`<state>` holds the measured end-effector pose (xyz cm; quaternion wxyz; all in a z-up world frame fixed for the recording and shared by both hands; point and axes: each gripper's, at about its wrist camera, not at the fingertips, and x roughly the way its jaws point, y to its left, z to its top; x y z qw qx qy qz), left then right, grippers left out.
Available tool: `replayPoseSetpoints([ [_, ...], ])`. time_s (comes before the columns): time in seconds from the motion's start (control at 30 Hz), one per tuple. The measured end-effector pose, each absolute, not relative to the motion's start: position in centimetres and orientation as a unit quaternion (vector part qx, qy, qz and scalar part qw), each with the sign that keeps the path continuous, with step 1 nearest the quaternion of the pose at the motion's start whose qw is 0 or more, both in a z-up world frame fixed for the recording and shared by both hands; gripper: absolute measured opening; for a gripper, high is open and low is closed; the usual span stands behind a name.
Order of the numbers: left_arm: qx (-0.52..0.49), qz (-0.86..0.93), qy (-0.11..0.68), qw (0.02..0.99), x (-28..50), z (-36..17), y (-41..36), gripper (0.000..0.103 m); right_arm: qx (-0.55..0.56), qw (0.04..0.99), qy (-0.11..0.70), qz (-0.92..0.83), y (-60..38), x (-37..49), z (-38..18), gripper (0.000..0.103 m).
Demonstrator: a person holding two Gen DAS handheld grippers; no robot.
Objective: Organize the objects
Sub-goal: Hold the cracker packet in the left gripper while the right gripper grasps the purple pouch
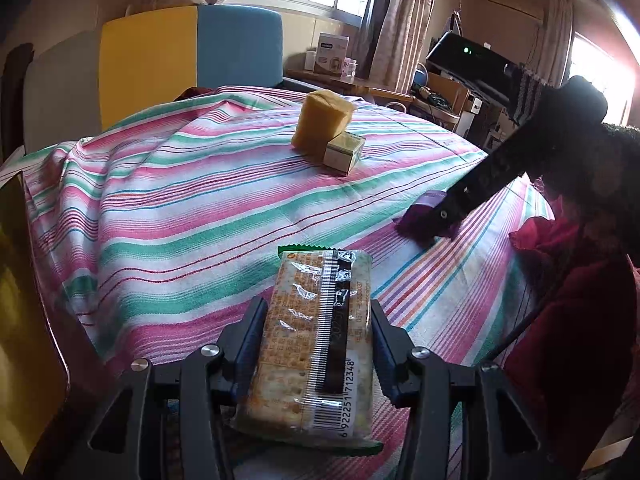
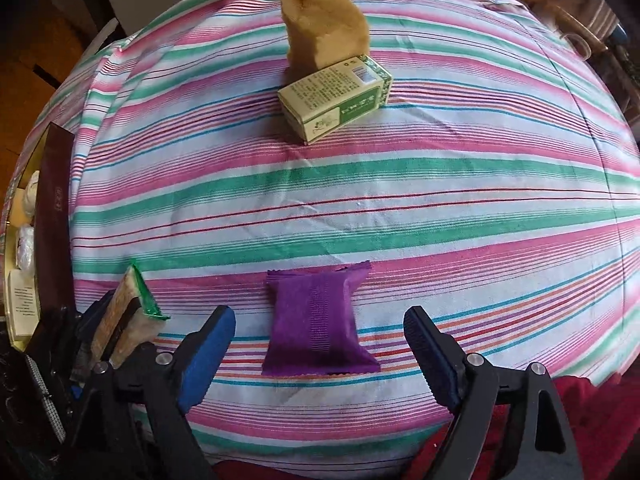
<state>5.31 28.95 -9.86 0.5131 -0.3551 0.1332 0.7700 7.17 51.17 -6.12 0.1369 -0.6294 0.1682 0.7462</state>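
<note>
My left gripper (image 1: 318, 316) is shut on a clear-wrapped cracker pack (image 1: 316, 336) and holds it over the near edge of the striped tablecloth (image 1: 180, 208). The pack also shows in the right wrist view (image 2: 128, 316) at lower left. My right gripper (image 2: 318, 332) is open, its jaws on either side of a purple sachet (image 2: 318, 320) lying flat on the cloth. In the left wrist view the right gripper (image 1: 436, 224) reaches down onto the sachet (image 1: 416, 220). A yellow sponge (image 2: 324, 28) stands at the far side with a green-and-white box (image 2: 336, 100) against it.
A gold tray (image 2: 16, 280) with small packets and a dark lid sits off the table's left edge. A yellow-and-blue chair back (image 1: 188, 52) stands behind the table. A desk with boxes (image 1: 332, 56) and a printer (image 1: 468, 60) stands beyond. Red cloth (image 1: 560, 280) lies at the right edge.
</note>
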Motion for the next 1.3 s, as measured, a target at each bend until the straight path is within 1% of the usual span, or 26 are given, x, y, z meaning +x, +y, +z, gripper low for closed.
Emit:
replayPoseSetpoints([
  [0.03,-0.355,0.770,0.133,0.513,5.3,-9.9,28.9,0.050,-0.637,0.134,0.154,0.743,50.9,7.1,-6.4,0.050],
  [0.07,-0.355,0.770,0.133,0.513,5.3,-9.9,28.9,0.050,-0.648,0.131,0.135,0.738,50.5,7.0,-6.8,0.051],
  [0.13,-0.354,0.771,0.134,0.512,5.3,-9.9,29.0,0.050,-0.647,0.128,0.098,0.745,49.6,7.0,-6.6,0.050],
  [0.17,-0.354,0.771,0.134,0.512,5.3,-9.9,29.0,0.050,-0.639,0.126,0.096,0.753,49.4,6.9,-6.2,0.050],
  [0.23,-0.354,0.771,0.134,0.512,5.3,-9.9,29.0,0.050,-0.614,0.126,0.107,0.772,49.6,6.6,-5.6,0.050],
  [0.37,-0.352,0.772,0.136,0.511,5.4,-9.9,29.0,0.050,-0.574,0.143,0.134,0.795,50.6,4.4,-6.4,0.050],
  [0.43,-0.350,0.773,0.139,0.510,5.5,-9.9,29.1,0.050,-0.564,0.147,0.127,0.803,50.8,3.9,-6.7,0.051],
  [0.57,-0.348,0.775,0.142,0.508,5.6,-9.9,29.1,0.050,-0.563,0.143,0.096,0.808,50.3,3.1,-6.9,0.051],
  [0.87,-0.349,0.775,0.143,0.506,5.5,-9.8,29.1,0.049,-0.560,0.146,0.115,0.807,51.2,3.1,-7.3,0.051],
  [1.03,-0.354,0.774,0.142,0.505,5.5,-9.7,29.2,0.048,-0.560,0.145,0.115,0.808,51.2,3.4,-7.2,0.053],
  [1.17,-0.380,0.770,0.117,0.500,5.6,-8.5,28.9,0.048,-0.559,0.144,0.113,0.809,51.2,3.3,-7.3,0.054],
  [1.23,-0.376,0.773,0.100,0.501,5.8,-6.9,28.2,0.048,-0.558,0.143,0.112,0.809,51.3,3.2,-7.3,0.054],
  [1.3,-0.373,0.776,0.067,0.504,5.5,-4.8,27.0,0.048,-0.558,0.143,0.110,0.810,51.4,3.1,-7.4,0.054],
])
